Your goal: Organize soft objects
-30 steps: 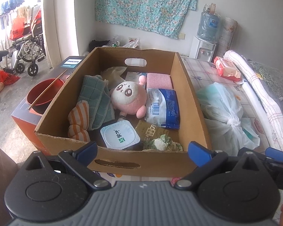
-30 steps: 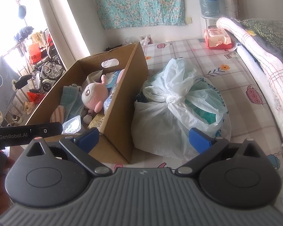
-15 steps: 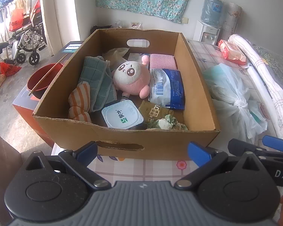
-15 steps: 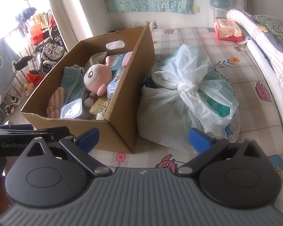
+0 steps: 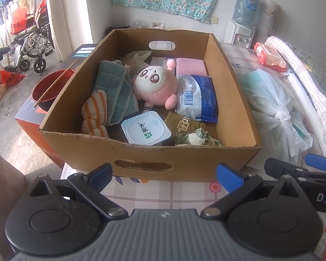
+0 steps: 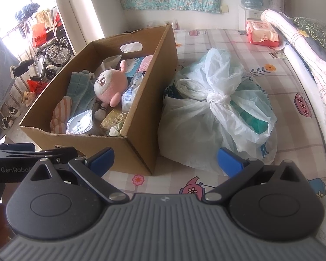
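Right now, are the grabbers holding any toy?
No. The left gripper and right gripper are both open and empty; the pink plush lies in the box.

My left wrist camera looks from close by over the near end of the cardboard box [image 5: 145, 152], down into it. My right one sits further right, sharing that box [image 6: 132, 150] plus the knotted plastic bag [image 6: 215, 117].

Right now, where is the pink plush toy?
The round pink-and-white plush toy lies mid-box in the cardboard box, between the teal checked cloth and blue-white packet.
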### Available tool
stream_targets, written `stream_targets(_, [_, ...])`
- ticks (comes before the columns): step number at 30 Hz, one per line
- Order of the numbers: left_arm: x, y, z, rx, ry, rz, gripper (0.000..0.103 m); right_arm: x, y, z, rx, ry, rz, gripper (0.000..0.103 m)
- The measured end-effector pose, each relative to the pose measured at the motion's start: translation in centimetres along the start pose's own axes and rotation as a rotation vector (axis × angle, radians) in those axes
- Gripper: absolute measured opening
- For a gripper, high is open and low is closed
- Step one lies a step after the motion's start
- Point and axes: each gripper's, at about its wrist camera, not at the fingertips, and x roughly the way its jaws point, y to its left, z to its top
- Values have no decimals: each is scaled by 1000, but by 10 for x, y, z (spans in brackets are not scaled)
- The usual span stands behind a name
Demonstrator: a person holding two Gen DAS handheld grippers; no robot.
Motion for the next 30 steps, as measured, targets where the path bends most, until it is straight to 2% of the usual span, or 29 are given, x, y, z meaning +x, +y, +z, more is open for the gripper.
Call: stream_targets(30, [4, 11, 2, -28, 20, 18, 101, 12, 11, 5, -27, 25, 2, 102])
